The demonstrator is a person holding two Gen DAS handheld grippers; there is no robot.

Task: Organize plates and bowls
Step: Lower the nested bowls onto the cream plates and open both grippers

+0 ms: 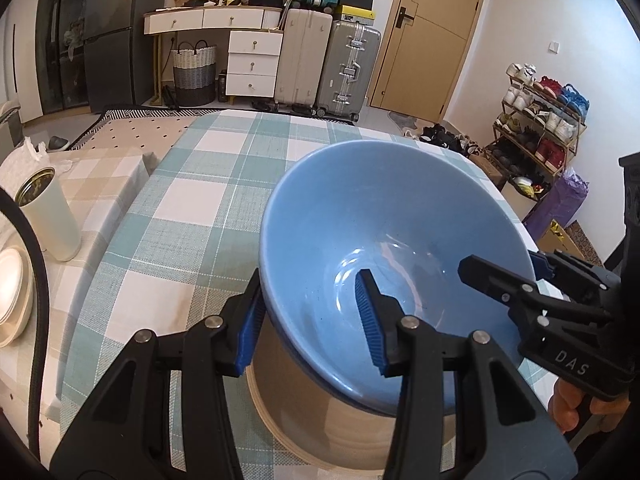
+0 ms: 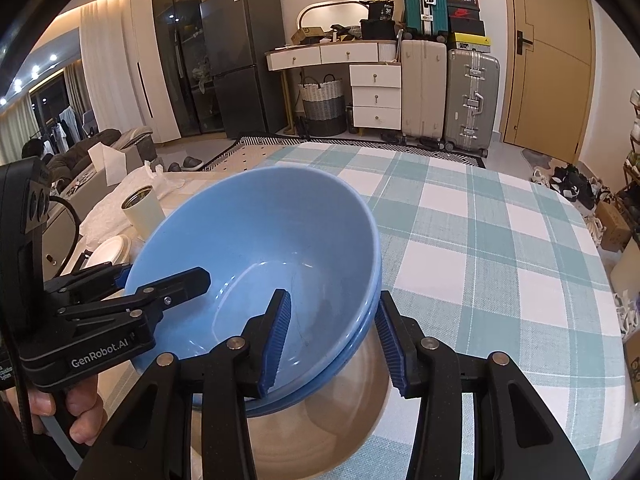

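Observation:
Two stacked blue bowls hang tilted just above a larger beige bowl on the checked tablecloth. My left gripper is shut on the blue stack's left wall, one pad inside and one outside. My right gripper is shut on the opposite wall in the same way. Each gripper also shows in the other's view, the right gripper at the right and the left gripper at the left. A hand holds the left gripper's handle.
A white cylindrical tumbler stands to the left on a beige checked cloth. Beside it sits a stack of white dishes. The green-checked table stretches ahead; its far edge faces suitcases and drawers.

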